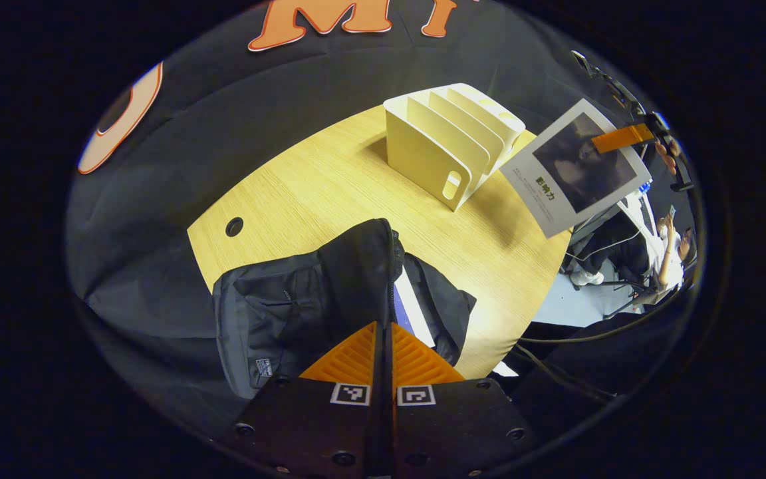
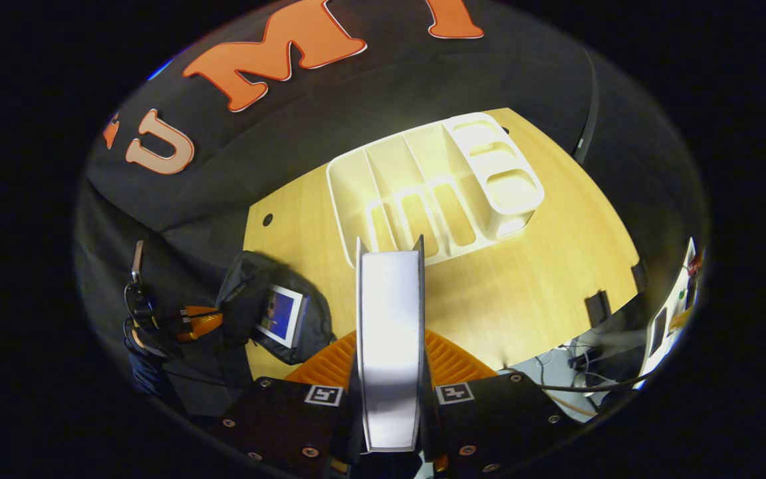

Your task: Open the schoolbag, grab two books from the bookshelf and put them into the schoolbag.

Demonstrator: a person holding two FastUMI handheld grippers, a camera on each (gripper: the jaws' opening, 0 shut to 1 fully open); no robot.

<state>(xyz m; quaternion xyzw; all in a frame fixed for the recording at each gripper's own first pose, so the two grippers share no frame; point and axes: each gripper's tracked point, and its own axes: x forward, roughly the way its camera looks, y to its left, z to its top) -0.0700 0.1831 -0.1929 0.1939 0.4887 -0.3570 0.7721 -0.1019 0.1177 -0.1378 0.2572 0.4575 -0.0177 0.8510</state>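
Note:
The black schoolbag lies at the near left edge of the wooden table. My left gripper is shut on its raised flap, holding the bag's mouth up. One book with a blue cover sits inside. The white bookshelf stands empty at the table's back. A grey-and-white book hangs in the air to its right, held by the right gripper. In the right gripper view, my right gripper is shut on that book, above the bookshelf. The schoolbag with the blue book lies lower left, the left gripper at its edge.
A round cable hole is in the table's far left corner. A small dark object sits at the table's right edge. Cables hang off the near side. A person sits beyond the table on the right.

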